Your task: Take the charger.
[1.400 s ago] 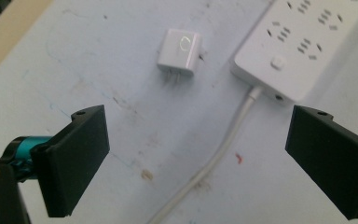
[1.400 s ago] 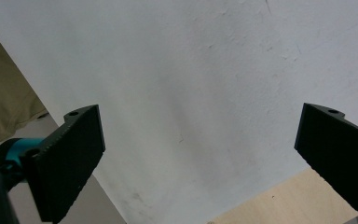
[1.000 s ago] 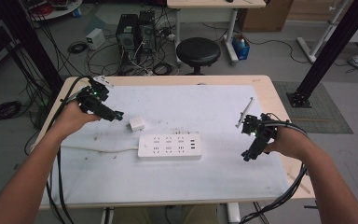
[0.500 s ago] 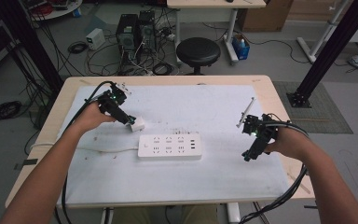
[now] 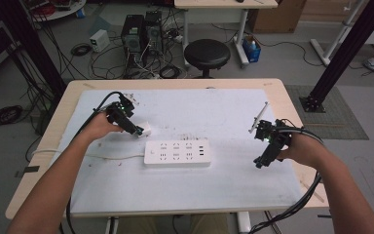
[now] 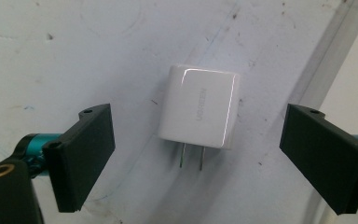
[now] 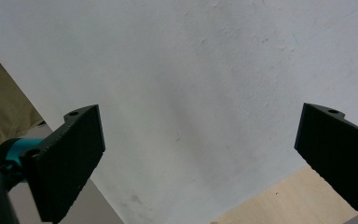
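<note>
From my remote station I saw the table (image 5: 282,92) carrying a white mat (image 5: 214,112) that covered most of its top, with a stool (image 5: 207,51) and a tangle of computer gear on the floor beyond its far edge. A white power strip (image 5: 177,153) lay flat near the mat's middle, its cord running off toward the left edge.

My left gripper (image 5: 137,130) hung over the mat just left of and beyond the strip, its jaws spread wide. In the left gripper view the charger (image 6: 199,106), a small white cube with two flat prongs, lay on the mat squarely between those jaws, well clear of both, prongs pointing back toward the camera. In the high view the charger (image 5: 145,129) sat right at the gripper's tip, just beyond the strip's left end and apart from it.

My right gripper (image 5: 259,164) was held low over the mat's right side, well apart from the strip, with its jaws likewise spread and nothing between them. The right gripper view looked down on bare mat and a corner of wood.

A thin rod (image 5: 258,117) lay on the mat near the right edge.
</note>
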Demonstrator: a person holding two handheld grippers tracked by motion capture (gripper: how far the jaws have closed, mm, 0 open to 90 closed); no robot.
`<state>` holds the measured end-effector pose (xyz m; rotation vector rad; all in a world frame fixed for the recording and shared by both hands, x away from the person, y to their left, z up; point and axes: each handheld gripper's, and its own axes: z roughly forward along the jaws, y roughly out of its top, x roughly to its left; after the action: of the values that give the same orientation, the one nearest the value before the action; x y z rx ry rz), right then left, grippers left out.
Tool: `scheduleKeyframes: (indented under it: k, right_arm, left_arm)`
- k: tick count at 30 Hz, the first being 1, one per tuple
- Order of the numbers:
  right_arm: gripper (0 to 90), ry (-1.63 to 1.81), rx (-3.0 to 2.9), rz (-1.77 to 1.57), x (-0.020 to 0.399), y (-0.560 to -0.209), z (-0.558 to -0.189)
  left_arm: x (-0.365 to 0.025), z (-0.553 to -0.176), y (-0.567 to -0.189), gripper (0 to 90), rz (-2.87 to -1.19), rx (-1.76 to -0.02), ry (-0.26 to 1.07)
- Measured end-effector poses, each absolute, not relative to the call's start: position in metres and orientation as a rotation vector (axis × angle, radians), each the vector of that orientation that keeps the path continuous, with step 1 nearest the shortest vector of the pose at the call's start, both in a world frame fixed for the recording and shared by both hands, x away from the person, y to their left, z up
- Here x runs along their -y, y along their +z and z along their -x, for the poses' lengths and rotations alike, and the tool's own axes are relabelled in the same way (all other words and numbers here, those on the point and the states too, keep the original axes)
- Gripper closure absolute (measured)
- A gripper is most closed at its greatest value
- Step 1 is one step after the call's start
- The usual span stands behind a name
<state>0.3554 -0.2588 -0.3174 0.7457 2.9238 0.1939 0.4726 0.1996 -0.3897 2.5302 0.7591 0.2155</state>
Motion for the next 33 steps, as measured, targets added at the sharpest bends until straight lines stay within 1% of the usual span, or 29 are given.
scheduleKeyframes:
  k: [4,10,16,20,23,24,26,28,33]
  right_arm:
    - [0.8,0.189,-2.927,-0.739,0.258,-0.319,-0.357]
    - [0.8,0.188,-2.933,-0.751,0.259,-0.322,-0.358]
    - [0.8,0.182,-2.935,-0.752,0.260,-0.323,-0.360]
    - [0.8,0.180,-2.940,-0.753,0.259,-0.324,-0.360]
    - [0.8,0.188,-2.937,-0.765,0.261,-0.323,-0.359]
    - [0.8,0.182,-2.937,-0.753,0.262,-0.323,-0.360]
    - [0.8,0.185,-2.934,-0.775,0.262,-0.323,-0.358]
    - [0.8,0.189,-2.929,-0.778,0.264,-0.322,-0.357]
    - [0.8,0.193,-2.928,-0.777,0.266,-0.323,-0.356]
  left_arm:
    - [-0.194,-0.474,-0.395,10.1,-2.531,-0.739,0.224]
    - [-0.191,-0.478,-0.403,20.4,-2.552,-0.694,0.203]
    - [-0.191,-0.481,-0.409,20.8,-2.566,-0.697,0.198]
    - [-0.190,-0.482,-0.412,25.5,-2.570,-0.701,0.186]
    - [-0.191,-0.483,-0.415,27.2,-2.561,-0.714,0.176]
    - [-0.191,-0.483,-0.416,31.0,-2.556,-0.710,0.169]
    - [-0.191,-0.483,-0.417,32.6,-2.556,-0.715,0.158]
    - [-0.191,-0.482,-0.419,38.0,-2.559,-0.710,0.155]
    - [-0.194,-0.482,-0.418,42.3,-2.563,-0.722,0.170]
